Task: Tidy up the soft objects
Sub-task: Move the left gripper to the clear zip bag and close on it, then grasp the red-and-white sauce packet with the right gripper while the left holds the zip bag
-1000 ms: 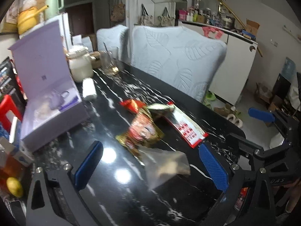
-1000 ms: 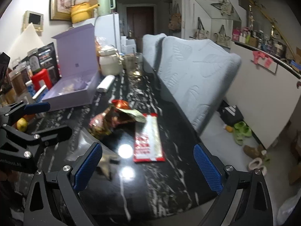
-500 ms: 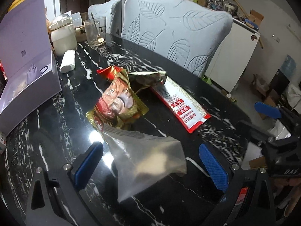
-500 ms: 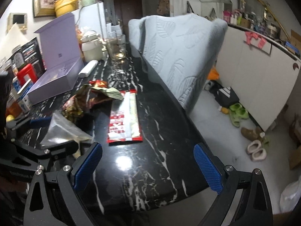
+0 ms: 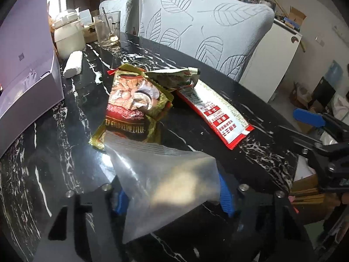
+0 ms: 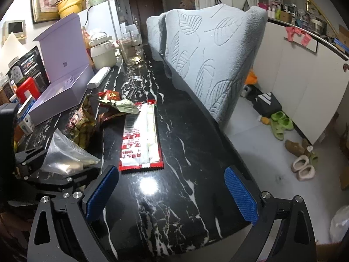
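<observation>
A clear zip bag [image 5: 165, 174] lies at the near end of the black marble table [image 5: 65, 142]. My left gripper [image 5: 172, 199] is closing on it: the blue pads [image 5: 225, 198] meet both side edges and the bag bulges up between them. Beyond it lie a gold and red snack packet [image 5: 133, 107], a crumpled green wrapper [image 5: 174, 76] and a long red and white sachet [image 5: 216, 111]. My right gripper [image 6: 171, 196] hangs open over bare table just short of the sachet [image 6: 139, 139], nothing between its fingers. The bag [image 6: 65, 155] shows at its left.
An open purple box [image 5: 28, 76] stands at the left, with a white jar [image 5: 67, 37], a glass [image 5: 106, 30] and a white roll [image 5: 73, 64] at the far end. Two padded chairs [image 5: 207, 32] line the table's right edge. Shoes [image 6: 281, 122] lie on the floor.
Both grippers have sunk toward the table and come nearer the packets. The left jaws have drawn in from wide open onto the clear bag. The right jaws stay wide.
</observation>
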Tool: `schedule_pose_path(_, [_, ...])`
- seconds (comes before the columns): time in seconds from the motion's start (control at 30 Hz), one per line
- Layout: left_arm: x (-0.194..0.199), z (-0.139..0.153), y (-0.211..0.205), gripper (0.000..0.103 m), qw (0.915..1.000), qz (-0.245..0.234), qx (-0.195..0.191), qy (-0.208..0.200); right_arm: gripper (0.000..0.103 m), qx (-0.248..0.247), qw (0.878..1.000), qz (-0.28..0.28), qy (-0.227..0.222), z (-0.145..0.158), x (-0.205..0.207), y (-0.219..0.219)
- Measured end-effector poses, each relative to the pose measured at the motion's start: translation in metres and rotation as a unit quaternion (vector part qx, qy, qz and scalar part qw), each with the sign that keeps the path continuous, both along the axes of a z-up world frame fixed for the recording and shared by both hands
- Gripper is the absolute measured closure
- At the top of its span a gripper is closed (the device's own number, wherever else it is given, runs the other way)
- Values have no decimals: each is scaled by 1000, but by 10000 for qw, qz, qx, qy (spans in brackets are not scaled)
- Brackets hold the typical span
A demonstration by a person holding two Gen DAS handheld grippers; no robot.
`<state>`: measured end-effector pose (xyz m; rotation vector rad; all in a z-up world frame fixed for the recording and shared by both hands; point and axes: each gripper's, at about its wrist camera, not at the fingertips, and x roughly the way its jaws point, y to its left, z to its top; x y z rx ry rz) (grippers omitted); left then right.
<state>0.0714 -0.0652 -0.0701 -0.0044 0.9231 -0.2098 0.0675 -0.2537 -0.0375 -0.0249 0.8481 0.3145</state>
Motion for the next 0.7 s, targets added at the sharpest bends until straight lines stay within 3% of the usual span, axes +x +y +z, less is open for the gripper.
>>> schedule_pose_path(0.37, [-25,41,20,39,9964,405,228,-710,4,-1,9991,411,49,-14,24,29])
schedule_pose_path(0.7, [-26,40,55,39,9934,974,86,-599,4,-205,9979,619,53,-25,49,70])
